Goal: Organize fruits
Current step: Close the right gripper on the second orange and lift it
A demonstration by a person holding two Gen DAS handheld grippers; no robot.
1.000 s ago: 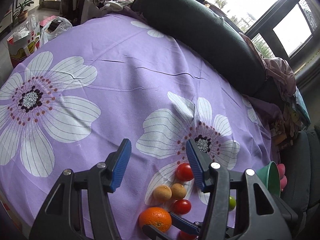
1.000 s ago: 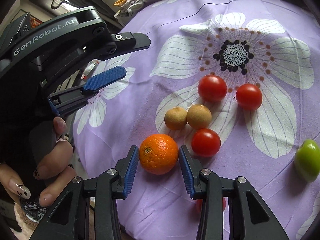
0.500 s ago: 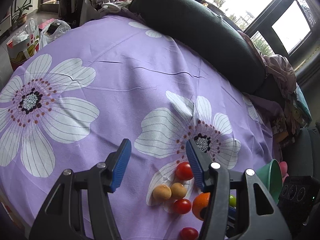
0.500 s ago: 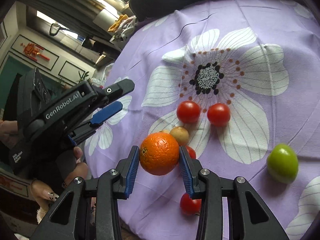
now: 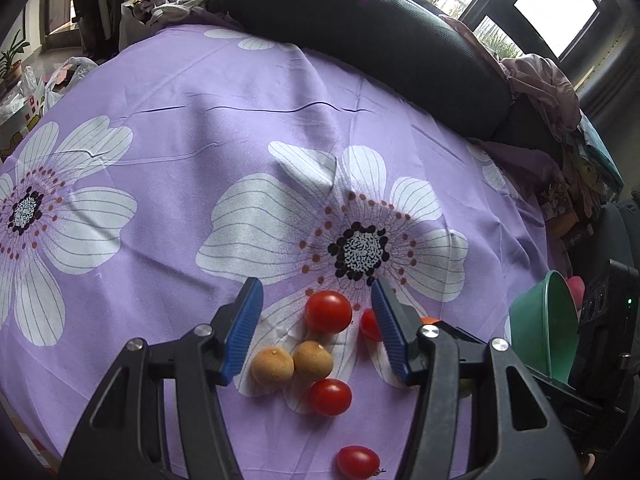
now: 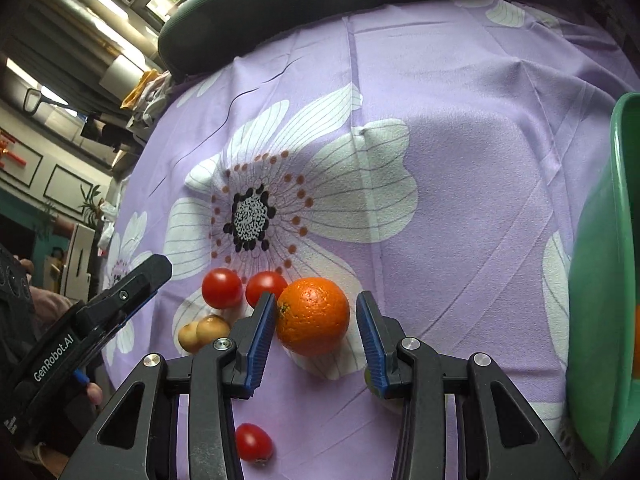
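The orange (image 6: 313, 316) sits between the blue pads of the right gripper (image 6: 315, 299), just below the dark centre of the flower print (image 6: 250, 216) on the purple cloth (image 6: 460, 160). The jaws are closed partway and pinch the fruit. One pad lies flat against its skin, while contact at the other pad is hard to make out. A shadow falls on the cloth under the orange.

Just below that flower centre lie two red tomatoes (image 5: 328, 312), one of them half hidden behind a finger. Further below it are two round brown fruits (image 5: 272, 366) touching each other, then a third tomato (image 5: 330, 397) just beside them. A small oval tomato (image 5: 357, 462) lies farther out still, apart from the rest.

The left gripper (image 5: 316, 286) hangs over this cluster with its jaws spread wide and nothing between the pads.

Well to the right of the flower centre, at the cloth's edge, stands a green bowl (image 6: 600, 280). Beyond the flower, a dark cushion (image 5: 360, 40) borders the far side of the cloth
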